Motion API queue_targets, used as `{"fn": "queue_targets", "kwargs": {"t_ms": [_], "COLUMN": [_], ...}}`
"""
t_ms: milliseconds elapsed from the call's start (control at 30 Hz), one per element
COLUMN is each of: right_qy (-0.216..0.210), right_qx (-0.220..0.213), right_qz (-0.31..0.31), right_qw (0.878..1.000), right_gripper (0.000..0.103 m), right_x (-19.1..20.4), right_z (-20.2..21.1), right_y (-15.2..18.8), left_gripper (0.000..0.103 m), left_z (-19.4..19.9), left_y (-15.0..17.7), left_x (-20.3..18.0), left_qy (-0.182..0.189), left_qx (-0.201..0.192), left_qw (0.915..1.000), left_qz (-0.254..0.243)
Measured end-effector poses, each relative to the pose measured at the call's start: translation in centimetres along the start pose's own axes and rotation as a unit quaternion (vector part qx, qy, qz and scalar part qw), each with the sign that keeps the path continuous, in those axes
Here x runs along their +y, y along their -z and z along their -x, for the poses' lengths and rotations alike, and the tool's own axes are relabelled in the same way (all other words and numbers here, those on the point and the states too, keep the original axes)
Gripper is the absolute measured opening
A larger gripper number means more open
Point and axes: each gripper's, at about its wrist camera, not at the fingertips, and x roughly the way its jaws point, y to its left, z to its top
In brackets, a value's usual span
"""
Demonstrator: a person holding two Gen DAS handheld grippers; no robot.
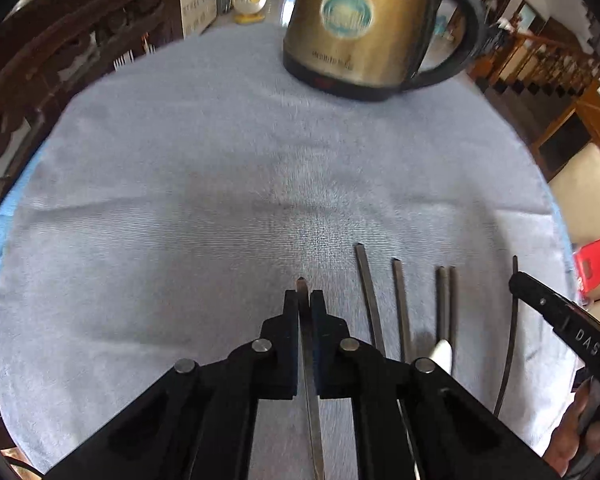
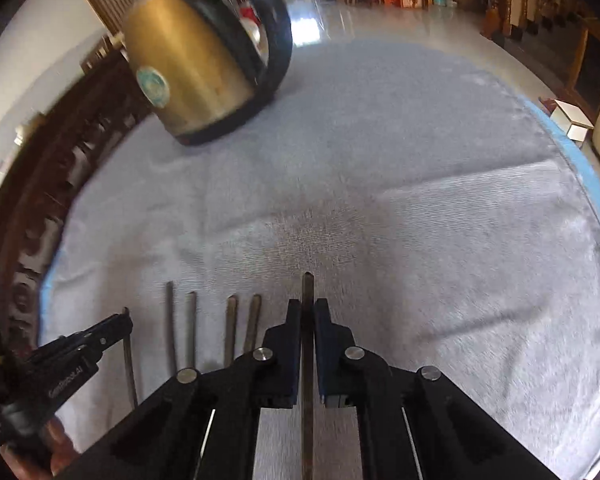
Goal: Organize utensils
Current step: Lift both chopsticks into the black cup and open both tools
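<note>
Several dark chopsticks lie side by side on a grey towel. In the left wrist view my left gripper (image 1: 304,294) is shut on one chopstick (image 1: 302,286), whose tip pokes past the fingertips. To its right lie more chopsticks (image 1: 370,300), and the right gripper (image 1: 518,280) holds another at the far right. In the right wrist view my right gripper (image 2: 307,304) is shut on a chopstick (image 2: 307,286). Loose chopsticks (image 2: 231,328) lie to its left, and the left gripper (image 2: 124,322) grips one at the far left.
A brass-coloured electric kettle (image 1: 364,28) with a black handle stands at the back of the towel (image 1: 220,184); it also shows in the right wrist view (image 2: 188,68). A carved dark wooden chair back (image 1: 60,60) borders the left edge. The table edge curves at the right (image 2: 580,160).
</note>
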Motion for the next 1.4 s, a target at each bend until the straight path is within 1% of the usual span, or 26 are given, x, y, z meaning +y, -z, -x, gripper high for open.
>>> {"fn": "queue_targets", "kwargs": {"t_ms": [33, 100, 133, 233, 267, 333, 433, 533, 667, 733, 800, 933, 1000, 1133, 1200, 1267, 1300, 1333, 1400], "right_qy": [-0.010, -0.026, -0.038, -0.051, -0.055, -0.061, -0.067, -0.058, -0.050, -0.048, -0.049, -0.048, -0.057, -0.084, -0.102, -0.118, -0.125, -0.129, -0.128], "right_qx": [-0.014, -0.035, -0.052, -0.103, -0.123, -0.160, -0.209, -0.254, -0.296, -0.308, -0.325, -0.370, -0.389, -0.428, -0.440, -0.446, -0.448, -0.448, -0.442], "right_qz": [-0.002, -0.006, -0.007, -0.002, 0.003, 0.012, 0.020, 0.028, 0.038, 0.042, 0.049, 0.064, 0.066, 0.063, 0.061, 0.062, 0.064, 0.069, 0.079], "right_qw": [1.000, 0.999, 0.998, 0.993, 0.991, 0.985, 0.975, 0.965, 0.953, 0.949, 0.943, 0.925, 0.917, 0.898, 0.890, 0.885, 0.883, 0.882, 0.884], "right_gripper": [0.007, 0.007, 0.007, 0.007, 0.007, 0.007, 0.007, 0.007, 0.007, 0.007, 0.007, 0.007, 0.007, 0.007, 0.007, 0.007, 0.007, 0.007, 0.007], "right_x": [-0.5, -0.8, -0.9, -0.6, -0.1, 0.8, 1.3, 1.8, 2.5, 2.9, 3.3, 4.7, 4.9, 5.3, 5.4, 5.7, 5.9, 6.2, 7.0], "right_z": [1.2, 3.1, 4.5, 8.6, 9.8, 11.7, 15.3, 18.7, 22.0, 23.4, 25.0, 28.7, 30.4, 34.3, 35.9, 37.3, 37.9, 38.1, 38.0], "right_y": [0.4, 1.1, 1.7, 3.6, 4.2, 5.7, 8.6, 11.7, 14.5, 15.4, 16.3, 17.8, 18.3, 19.5, 20.0, 20.5, 20.9, 21.1, 21.5], "left_gripper": [0.005, 0.005, 0.005, 0.005, 0.005, 0.005, 0.005, 0.005, 0.005, 0.005, 0.005, 0.005, 0.005, 0.005, 0.005, 0.005, 0.005, 0.005, 0.005], "left_z": [0.6, 3.1, 4.5, 9.6, 11.9, 15.0, 18.4, 20.8, 23.9, 25.0, 26.3, 29.1, 30.5, 34.1, 35.6, 37.0, 37.5, 37.9, 38.0], "left_y": [0.2, 1.3, 1.6, 3.1, 4.2, 6.1, 9.1, 11.6, 14.4, 15.3, 16.0, 17.0, 17.5, 18.7, 19.2, 19.8, 19.9, 20.2, 20.6], "left_x": [0.0, 0.2, 0.7, 0.8, 0.6, 0.4, 0.1, 0.2, 0.2, 0.2, 0.2, 0.0, 0.0, -0.4, -0.7, -1.1, -1.3, -1.6, -2.1], "left_qy": [0.003, 0.013, 0.018, 0.028, 0.025, 0.023, 0.025, 0.025, 0.029, 0.035, 0.040, 0.045, 0.050, 0.067, 0.079, 0.095, 0.103, 0.112, 0.114], "left_qx": [-0.011, -0.038, -0.052, -0.116, -0.148, -0.193, -0.244, -0.279, -0.310, -0.316, -0.329, -0.354, -0.366, -0.399, -0.412, -0.422, -0.423, -0.424, -0.424], "left_qw": [0.9999, 0.9992, 0.9985, 0.9928, 0.9885, 0.9805, 0.9686, 0.9590, 0.9497, 0.9471, 0.9426, 0.9333, 0.9283, 0.9134, 0.9066, 0.9004, 0.8986, 0.8968, 0.8961], "left_qz": [-0.001, 0.000, 0.001, -0.006, -0.015, -0.030, -0.039, -0.041, -0.038, -0.040, -0.041, -0.042, -0.041, -0.044, -0.047, -0.051, -0.054, -0.060, -0.068]}}
